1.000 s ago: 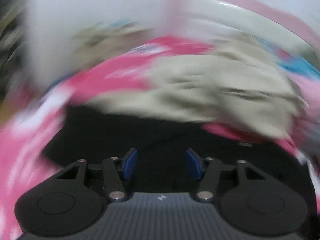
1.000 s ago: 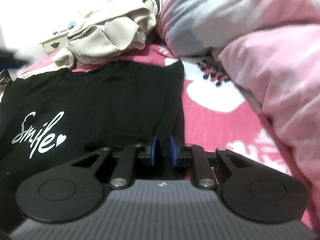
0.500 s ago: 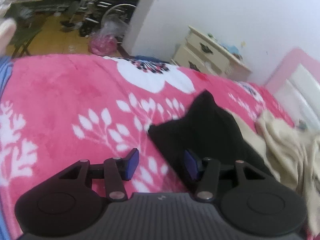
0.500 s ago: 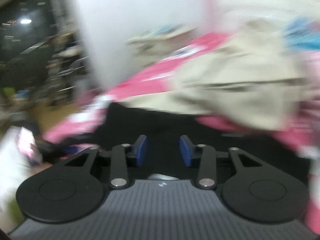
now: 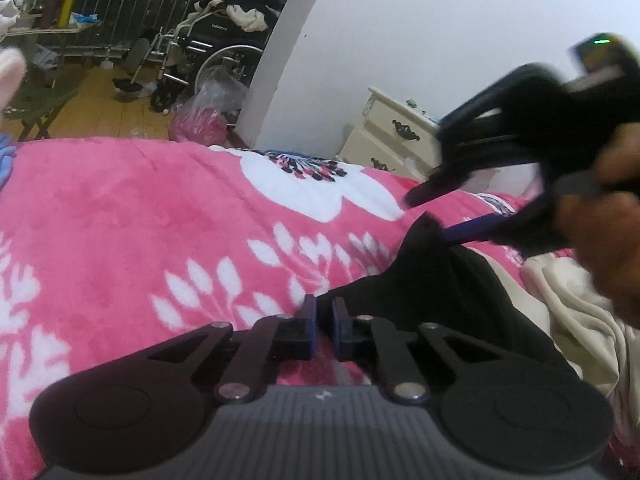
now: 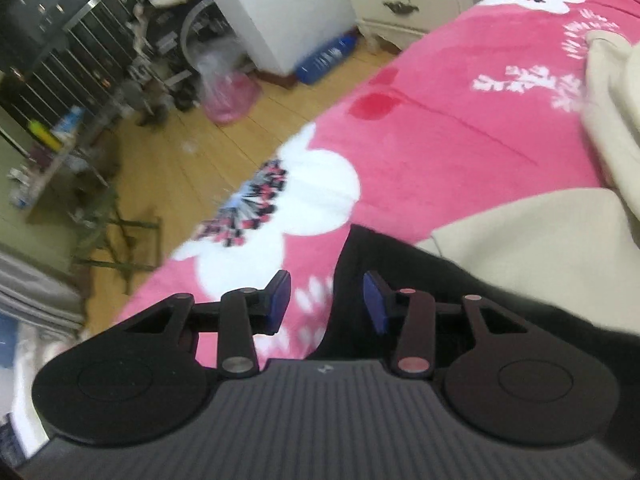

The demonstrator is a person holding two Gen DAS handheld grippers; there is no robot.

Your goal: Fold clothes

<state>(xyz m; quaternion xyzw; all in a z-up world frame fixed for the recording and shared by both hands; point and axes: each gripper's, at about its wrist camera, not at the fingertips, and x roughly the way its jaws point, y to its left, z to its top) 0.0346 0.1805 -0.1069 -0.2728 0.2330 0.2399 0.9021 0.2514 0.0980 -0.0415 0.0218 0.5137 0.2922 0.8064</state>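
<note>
- Left wrist view: the left gripper point(image 5: 324, 320) has its blue pads nearly together, apparently pinching an edge of the black garment point(image 5: 452, 300), which lies on the bed point(image 5: 120, 216) toward its side edge, probably to anchor or lift it for a fold.
- Right wrist view: the right gripper point(image 6: 326, 300) stands apart, straddling the garment's edge, likely readying a grasp; a beige garment point(image 6: 532, 236) lies just beside. No containers on the bed.
</note>
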